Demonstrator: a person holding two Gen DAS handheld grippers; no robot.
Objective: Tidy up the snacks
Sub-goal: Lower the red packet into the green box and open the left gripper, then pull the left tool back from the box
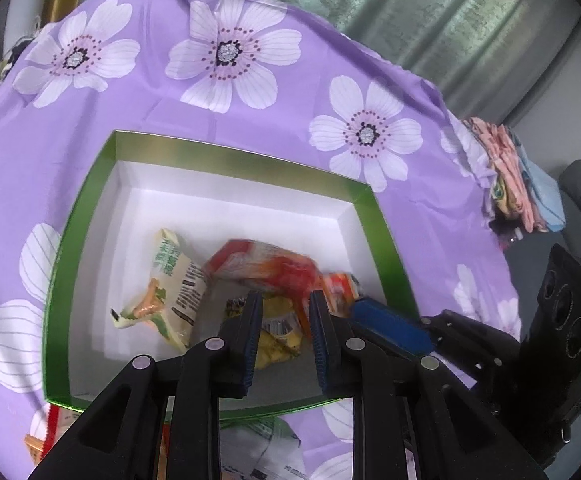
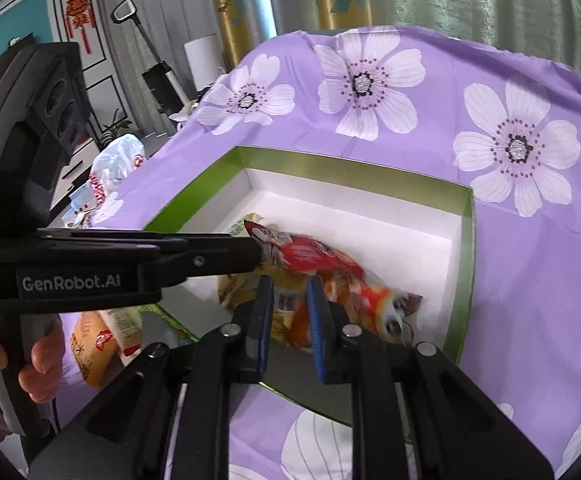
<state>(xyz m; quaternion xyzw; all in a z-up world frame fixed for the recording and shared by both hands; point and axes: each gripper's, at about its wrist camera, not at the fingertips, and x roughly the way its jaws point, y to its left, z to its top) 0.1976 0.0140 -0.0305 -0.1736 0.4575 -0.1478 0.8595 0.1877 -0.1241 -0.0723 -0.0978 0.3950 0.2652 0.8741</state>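
Red-orange snack bag [image 1: 266,266] lies blurred inside green-rimmed white box [image 1: 226,156], just past left gripper [image 1: 284,308] fingertips. Left jaws part-open, nothing between them. Yellow packet [image 1: 278,340] sits on box floor under same fingers; green-white packet [image 1: 174,280] to its left. Right gripper [image 2: 288,296] hovers over box near edge, jaws part-open, empty, red-orange bag just beyond. Outside box, on purple floral cloth [image 1: 162,96]: more packets [image 2: 90,340] near its front-left corner.

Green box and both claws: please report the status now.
Both claws open, over green box. Red snack bag, two more packets inside. More snacks outside. Nothing blocking.
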